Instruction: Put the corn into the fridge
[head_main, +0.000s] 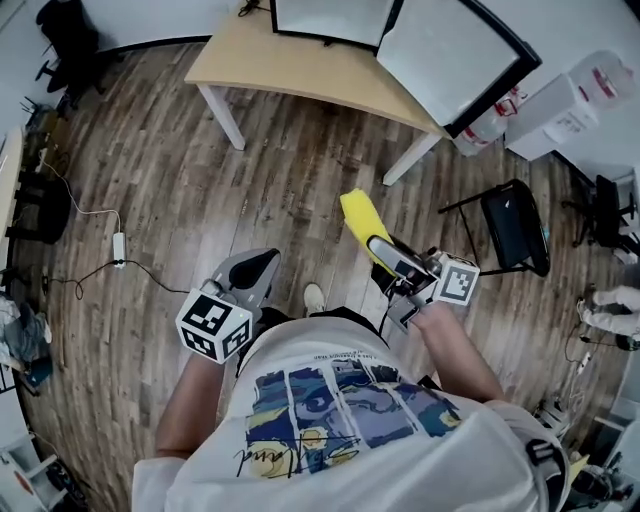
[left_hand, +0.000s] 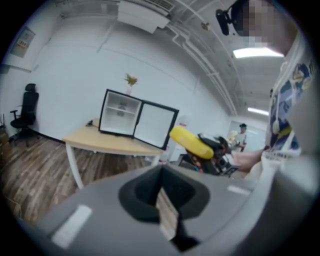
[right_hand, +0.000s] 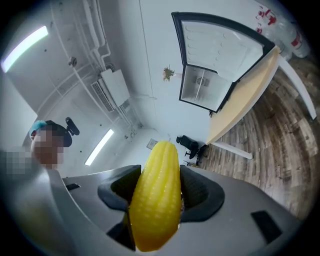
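A yellow corn cob (head_main: 360, 228) sticks forward out of my right gripper (head_main: 385, 255), which is shut on it and held above the wooden floor. In the right gripper view the corn (right_hand: 157, 195) fills the space between the dark pads, and both pads press on its sides. My left gripper (head_main: 250, 275) is lower left, shut with nothing in it; its jaws (left_hand: 162, 200) meet with only a thin slit between them. The small fridge (head_main: 400, 30) stands on the light wooden table (head_main: 300, 70) ahead with its door swung open and its white shelves (left_hand: 120, 112) showing.
A black folding chair (head_main: 515, 225) stands to the right of the table, with plastic bins and bottles (head_main: 570, 100) behind it. A power strip with a cable (head_main: 118, 245) lies on the floor at the left. An office chair (head_main: 65, 40) is at the far left.
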